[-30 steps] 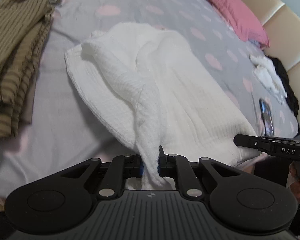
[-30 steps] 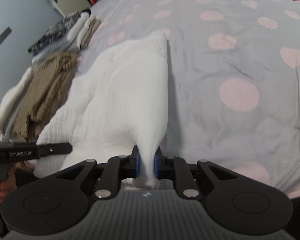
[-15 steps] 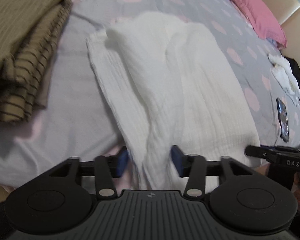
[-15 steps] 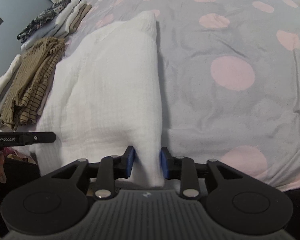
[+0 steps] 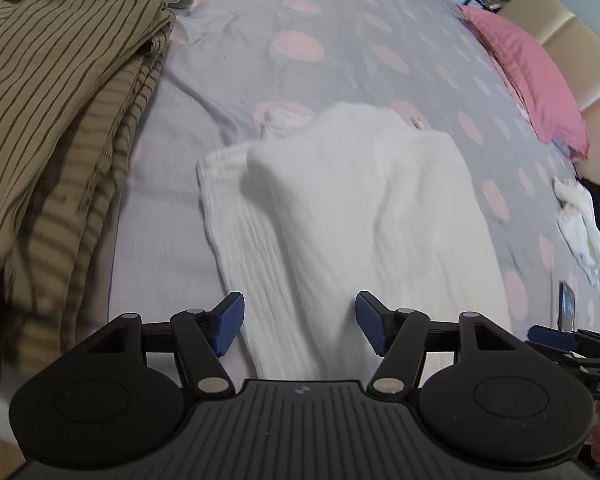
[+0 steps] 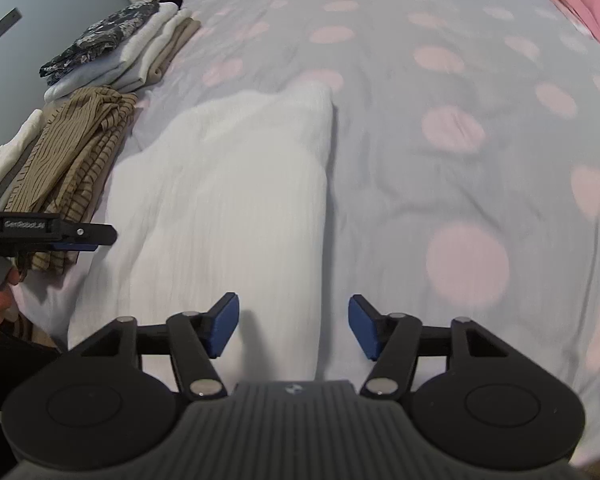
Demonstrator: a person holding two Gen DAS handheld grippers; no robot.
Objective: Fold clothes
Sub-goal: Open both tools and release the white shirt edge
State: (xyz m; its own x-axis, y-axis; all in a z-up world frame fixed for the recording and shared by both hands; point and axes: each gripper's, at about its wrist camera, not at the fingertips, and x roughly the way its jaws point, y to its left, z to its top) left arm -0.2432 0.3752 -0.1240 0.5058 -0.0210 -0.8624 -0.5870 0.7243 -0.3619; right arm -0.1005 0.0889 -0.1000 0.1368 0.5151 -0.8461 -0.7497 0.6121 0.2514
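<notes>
White garment (image 5: 352, 216) lies folded flat on the dotted bedsheet (image 5: 236, 52), near edge between both sets of pads, neither pressing it. Left gripper (image 5: 298, 326) and right gripper (image 6: 292, 326) jaws are wide and still opening, holding nothing. Left view alone shows pink pillow (image 5: 528, 72) and phone (image 5: 567, 305); right view alone shows folded stack (image 6: 120, 48) beyond striped garment (image 6: 76, 152).
</notes>
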